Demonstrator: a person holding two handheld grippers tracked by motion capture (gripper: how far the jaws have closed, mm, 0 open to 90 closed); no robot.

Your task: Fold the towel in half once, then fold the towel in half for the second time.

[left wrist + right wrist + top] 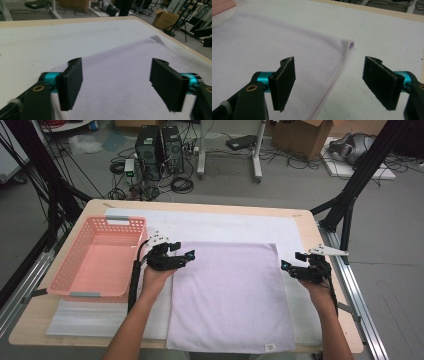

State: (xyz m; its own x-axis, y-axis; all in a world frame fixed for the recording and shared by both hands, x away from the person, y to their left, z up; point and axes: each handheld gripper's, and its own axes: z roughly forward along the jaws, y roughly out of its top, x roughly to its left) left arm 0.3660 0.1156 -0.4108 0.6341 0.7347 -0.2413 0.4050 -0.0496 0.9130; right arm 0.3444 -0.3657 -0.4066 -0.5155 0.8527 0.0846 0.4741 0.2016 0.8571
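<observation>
Soft lilac towel [227, 295] lying flat on the white mat [225, 225] in the middle of the table [310, 227] — both tools hanging over its side edges.

It's looking light, floppy and a bit grippy, so it's probably going to sag anywhere it isn't held — I'd be pinching the stitched hem near the far corners. Left tool [189, 255] and right tool [283, 265] are both gaping wide, holding nothing. Pink basket [82, 282] is sitting just off to the left.

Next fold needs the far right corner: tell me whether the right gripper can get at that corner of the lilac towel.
Probably yes: the right gripper is open above the towel's right edge, nothing between it and the corner.
</observation>
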